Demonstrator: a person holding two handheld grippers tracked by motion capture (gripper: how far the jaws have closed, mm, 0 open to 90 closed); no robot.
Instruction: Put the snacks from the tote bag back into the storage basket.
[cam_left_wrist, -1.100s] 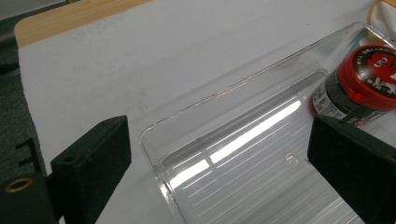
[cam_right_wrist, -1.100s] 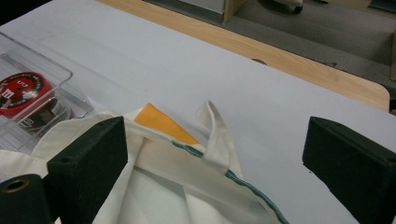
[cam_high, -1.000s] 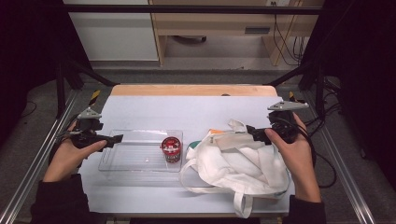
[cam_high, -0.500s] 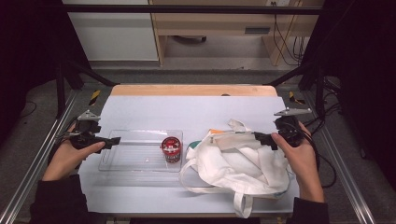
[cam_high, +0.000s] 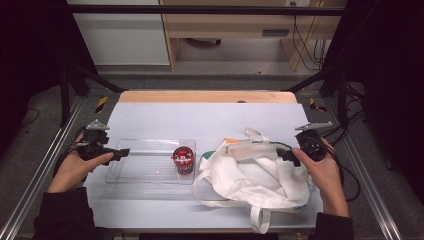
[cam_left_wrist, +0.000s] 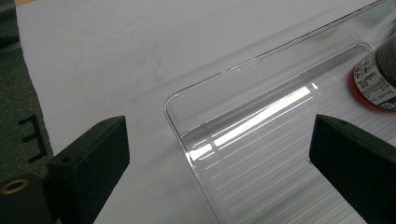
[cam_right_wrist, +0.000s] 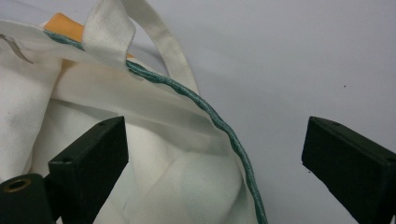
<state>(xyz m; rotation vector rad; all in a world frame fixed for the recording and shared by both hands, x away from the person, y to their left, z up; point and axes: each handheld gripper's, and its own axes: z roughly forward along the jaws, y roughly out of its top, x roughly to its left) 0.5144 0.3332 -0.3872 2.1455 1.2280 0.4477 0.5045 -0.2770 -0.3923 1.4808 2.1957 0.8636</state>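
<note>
Left gripper (cam_high: 121, 152), jaws apart, straddles the clear tray's (cam_left_wrist: 243, 154) left end, poised to steady it. The tray lies lengthwise along the desk's near edge, a red-lidded jar (cam_high: 183, 159) upright at its right end. Right gripper (cam_high: 281, 154), jaws apart, meets the white tote bag's (cam_high: 250, 175) green-corded rim (cam_right_wrist: 219, 126), mouth facing the far edge.

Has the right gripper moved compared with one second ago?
Yes. The right gripper has dropped toward the person, lower along the white bag's right edge.

Far half of table (cam_high: 200, 112) bare; tray (cam_high: 150, 172), can (cam_high: 183, 160), bag (cam_high: 250, 177) crowd near half.
</note>
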